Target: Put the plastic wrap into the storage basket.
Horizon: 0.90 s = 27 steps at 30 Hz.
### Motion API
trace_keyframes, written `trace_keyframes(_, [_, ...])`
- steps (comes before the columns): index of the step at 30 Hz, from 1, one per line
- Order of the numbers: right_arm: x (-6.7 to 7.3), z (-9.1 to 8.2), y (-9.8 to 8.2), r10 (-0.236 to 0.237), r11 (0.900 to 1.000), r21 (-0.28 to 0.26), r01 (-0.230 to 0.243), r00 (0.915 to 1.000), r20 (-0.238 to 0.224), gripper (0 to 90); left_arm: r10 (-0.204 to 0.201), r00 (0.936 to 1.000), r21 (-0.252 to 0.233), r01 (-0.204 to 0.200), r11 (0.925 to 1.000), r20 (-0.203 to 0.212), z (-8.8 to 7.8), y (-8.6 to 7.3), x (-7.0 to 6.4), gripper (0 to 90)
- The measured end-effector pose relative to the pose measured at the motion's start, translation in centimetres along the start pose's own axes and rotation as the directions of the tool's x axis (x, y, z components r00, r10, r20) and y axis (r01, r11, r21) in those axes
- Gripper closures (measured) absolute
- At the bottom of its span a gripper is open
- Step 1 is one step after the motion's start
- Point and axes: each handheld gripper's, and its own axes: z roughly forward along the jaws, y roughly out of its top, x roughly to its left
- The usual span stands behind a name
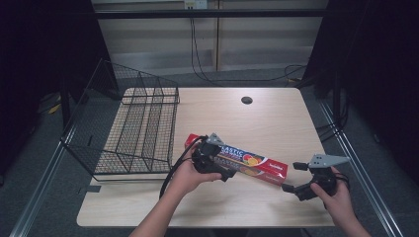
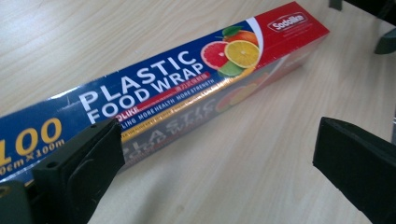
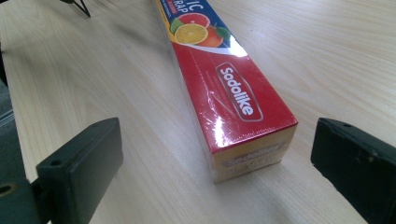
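Pale wood-grain table [image 1: 276, 118] carries both spread-jawed grippers, left gripper [image 1: 217, 165] over the glossy, film-wrapped rectangular box [image 1: 257, 162] at its middle, right gripper [image 1: 296, 177] facing its red end, black wire basket [image 1: 133, 128] well apart at left.

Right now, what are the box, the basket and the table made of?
The box looks like cardboard in glossy clear film: glare and wrinkles show. The basket is thin black wire mesh, probably coated metal. The table shows pale wood grain, matte; it may be laminate.
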Motion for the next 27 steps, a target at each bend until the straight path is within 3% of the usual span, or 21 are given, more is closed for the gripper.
trace_keyframes(13, [-0.1, -0.1, -0.1, 0.008, 1.000, -0.004, -0.008, 0.9999, -0.013, 2.3, 0.000, 1.0000, 0.019, 0.000, 0.9998, 0.008, 1.8, 1.8, 1.2, 1.6])
trace_keyframes(16, [-0.1, -0.1, 0.0, 0.012, 1.000, -0.009, -0.012, 0.9998, -0.018, 2.3, 0.011, 0.9998, 0.050, -0.011, 0.9987, 0.016, 2.3, 2.1, 1.7, 1.6])
trace_keyframes(17, [-0.1, -0.1, 0.0, 0.012, 1.000, -0.010, -0.013, 0.9998, -0.017, 2.2, -0.002, 0.9999, 0.049, 0.001, 0.9988, 0.015, 2.5, 2.1, 1.8, 1.6])
trace_keyframes(22, [-0.1, -0.1, 0.0, 0.013, 1.000, -0.007, -0.013, 0.9997, -0.021, 2.3, 0.013, 0.9999, 0.071, -0.013, 0.9974, 0.007, 3.1, 2.4, 2.3, 1.6])
trace_keyframes(23, [-0.1, -0.1, 0.0, 0.013, 1.000, -0.006, -0.013, 0.9996, -0.023, 2.3, 0.032, 0.9994, 0.084, -0.033, 0.9959, 0.013, 3.1, 2.5, 2.5, 1.6])
trace_keyframes(24, [-0.1, -0.1, 0.0, 0.013, 1.000, -0.008, -0.014, 0.9997, -0.021, 2.3, 0.007, 1.0000, 0.068, -0.007, 0.9976, 0.005, 3.3, 2.5, 2.4, 1.6])
trace_keyframes(27, [-0.1, -0.1, 0.0, 0.015, 1.000, -0.009, -0.015, 0.9996, -0.022, 2.3, 0.026, 0.9996, 0.071, -0.027, 0.9971, 0.013, 3.5, 2.6, 2.6, 1.6])
